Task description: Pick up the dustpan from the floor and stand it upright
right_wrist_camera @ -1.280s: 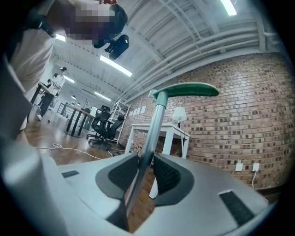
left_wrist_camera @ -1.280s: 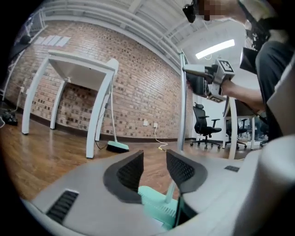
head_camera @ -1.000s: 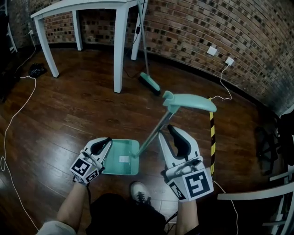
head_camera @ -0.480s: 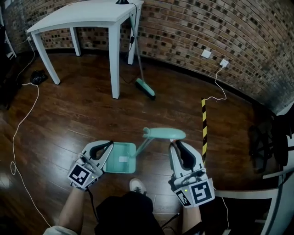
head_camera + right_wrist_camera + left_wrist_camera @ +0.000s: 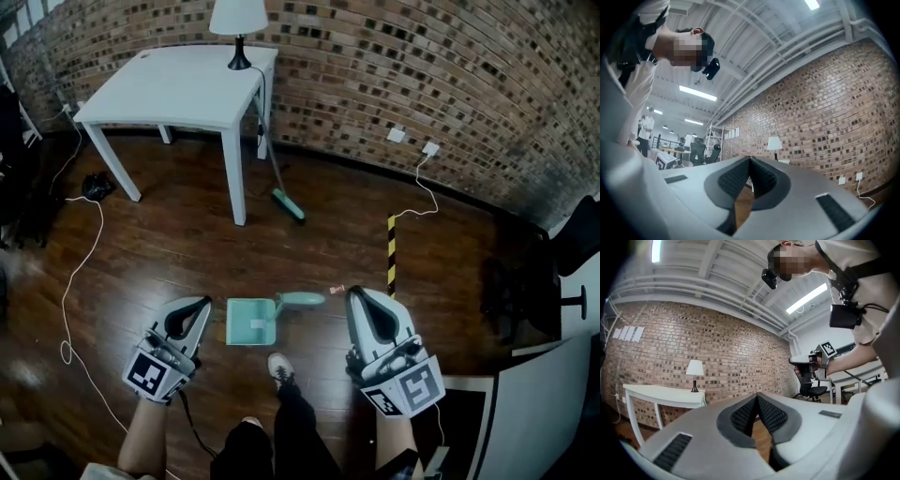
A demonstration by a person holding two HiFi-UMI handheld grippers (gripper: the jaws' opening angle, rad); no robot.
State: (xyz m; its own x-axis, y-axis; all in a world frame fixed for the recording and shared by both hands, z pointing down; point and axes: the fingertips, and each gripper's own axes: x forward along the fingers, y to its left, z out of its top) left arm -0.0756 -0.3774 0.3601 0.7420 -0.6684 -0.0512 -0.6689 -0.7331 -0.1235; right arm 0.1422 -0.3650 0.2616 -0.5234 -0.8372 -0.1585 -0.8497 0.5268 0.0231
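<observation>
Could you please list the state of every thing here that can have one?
Dustpan: standing upright on the floor, untouched.
Broom: leaning on the table, head on the floor.
Lamp: upright on the table; lit or not, cannot tell.
Plug: plugged into the wall.
Left tongs: shut, just closed, empty.
Right tongs: shut, just closed, empty.

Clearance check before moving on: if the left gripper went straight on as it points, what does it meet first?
Probably the brick wall. The left gripper points roughly level, past the white table, which sits off to its left; nothing nearer shows in line, though depth is unclear.
</observation>
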